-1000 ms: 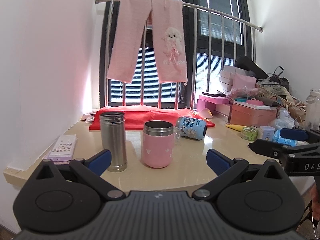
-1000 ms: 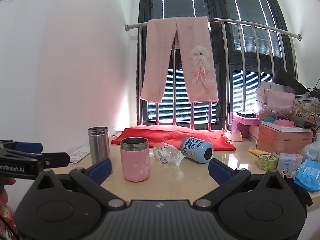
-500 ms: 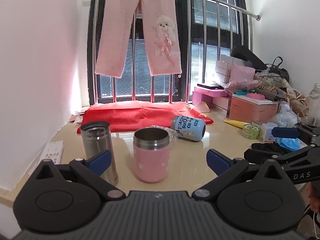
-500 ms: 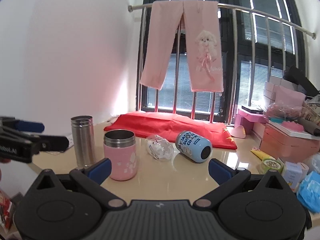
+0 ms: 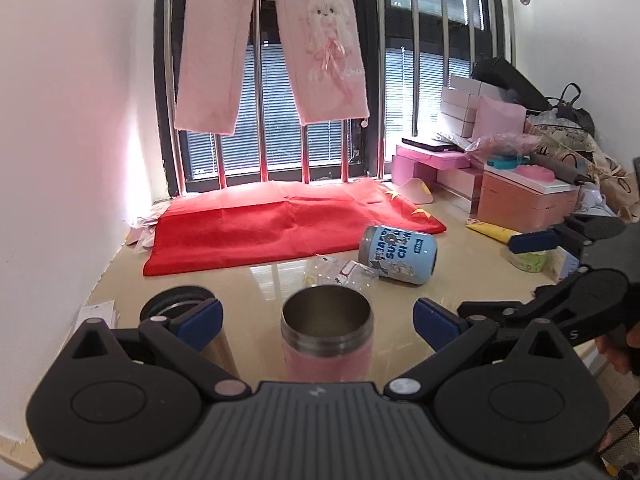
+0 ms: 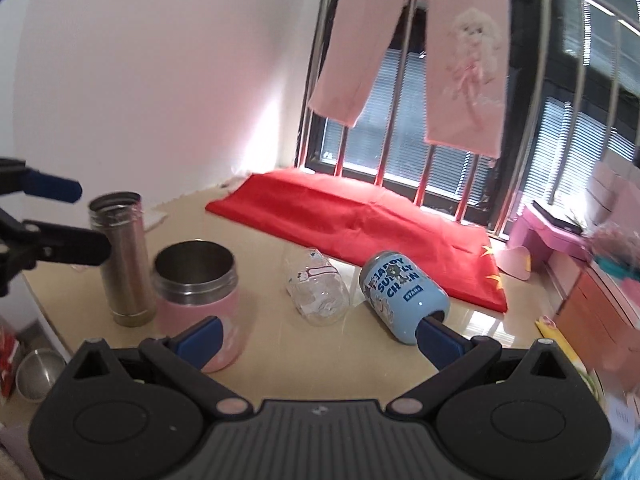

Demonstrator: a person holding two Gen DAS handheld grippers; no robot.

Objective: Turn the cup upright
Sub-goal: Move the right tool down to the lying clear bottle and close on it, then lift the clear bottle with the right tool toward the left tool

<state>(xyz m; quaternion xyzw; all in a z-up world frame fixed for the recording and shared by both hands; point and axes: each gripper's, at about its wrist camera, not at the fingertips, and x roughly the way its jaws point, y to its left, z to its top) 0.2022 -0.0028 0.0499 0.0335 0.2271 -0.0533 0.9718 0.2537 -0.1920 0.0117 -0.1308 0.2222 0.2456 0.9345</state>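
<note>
Left wrist view: left gripper (image 5: 316,316) spread wide, holding nothing, hovering above the near edge of the worktop (image 5: 256,280). Pink cup (image 5: 327,334) stands upright directly between its fingers, steel mouth facing up. Steel flask (image 5: 180,320) upright just to the left of the pink cup, partly hidden behind the left blue pad. Beyond the pink cup, a clear cup (image 5: 342,274) lies on its side, and just beside it, toward the right edge, the blue cup (image 5: 398,254) lies on its side too. Red cloth (image 5: 288,228) spread along the far edge under the window bars; pink trousers (image 5: 272,44) hang from the rail above it. Right gripper (image 5: 560,276) visible at the right, over the right part of the worktop, fingers apart.

Right wrist view: right gripper (image 6: 316,332) released, nothing between the fingers. Blue cup (image 6: 404,296) on its side, mouth end turned toward the camera; the right blue pad overlaps that end in the picture, contact cannot be told. Clear cup (image 6: 318,294) on its side just left of it, the two close but apart. Pink cup (image 6: 198,296) and steel flask (image 6: 122,256) upright toward the left edge, next to each other. Left gripper (image 6: 52,216) enters from the left, near the flask. Red cloth (image 6: 356,228) behind, along the far edge.
</note>
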